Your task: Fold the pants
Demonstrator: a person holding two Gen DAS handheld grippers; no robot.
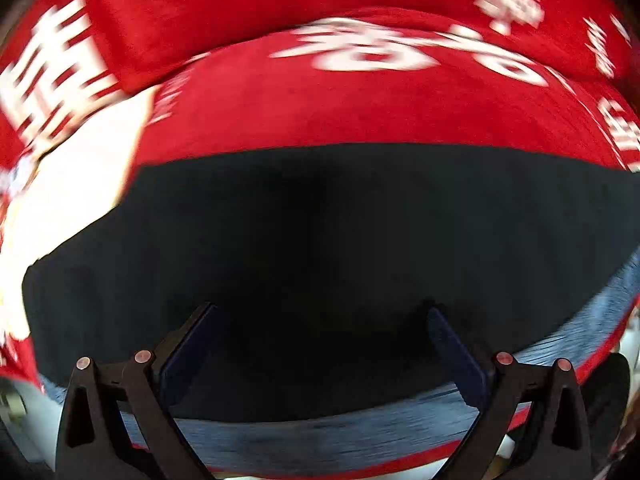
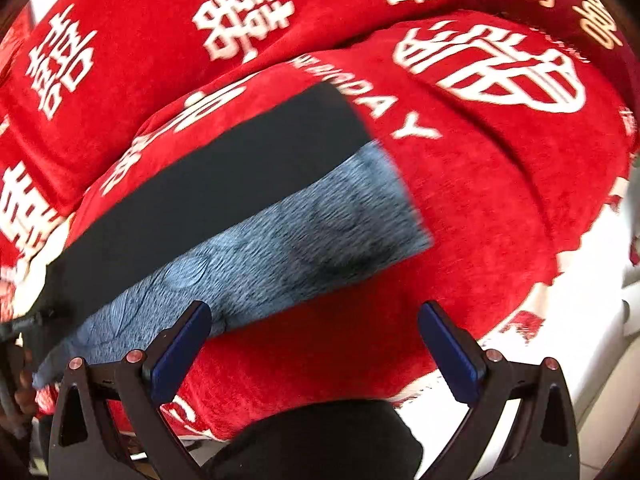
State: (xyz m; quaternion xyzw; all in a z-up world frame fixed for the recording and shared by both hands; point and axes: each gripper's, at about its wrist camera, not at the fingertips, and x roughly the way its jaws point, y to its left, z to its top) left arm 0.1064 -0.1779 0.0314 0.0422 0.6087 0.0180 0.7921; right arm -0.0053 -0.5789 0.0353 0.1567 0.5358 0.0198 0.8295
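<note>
Dark pants (image 1: pixel 320 248) with a fuzzy blue-grey lining lie flat on a red blanket (image 1: pixel 340 112) with white characters. In the left wrist view the black outer side fills the middle, with the blue-grey lining (image 1: pixel 328 436) along the near edge. My left gripper (image 1: pixel 320 316) hovers over the pants, open, nothing between its blue pads. From the right wrist camera, the pants (image 2: pixel 224 184) run diagonally, with the lining (image 2: pixel 288 248) turned up on the near side. My right gripper (image 2: pixel 314 316) is open over the red blanket (image 2: pixel 480 208), just off the lining's lower edge.
Red pillows (image 2: pixel 168 28) with white characters sit behind the pants. A white surface (image 2: pixel 576 344) shows beyond the blanket's scalloped right edge. A dark rounded shape (image 2: pixel 320 440) lies below the right gripper. The other gripper's dark frame (image 2: pixel 16 356) shows at the left edge.
</note>
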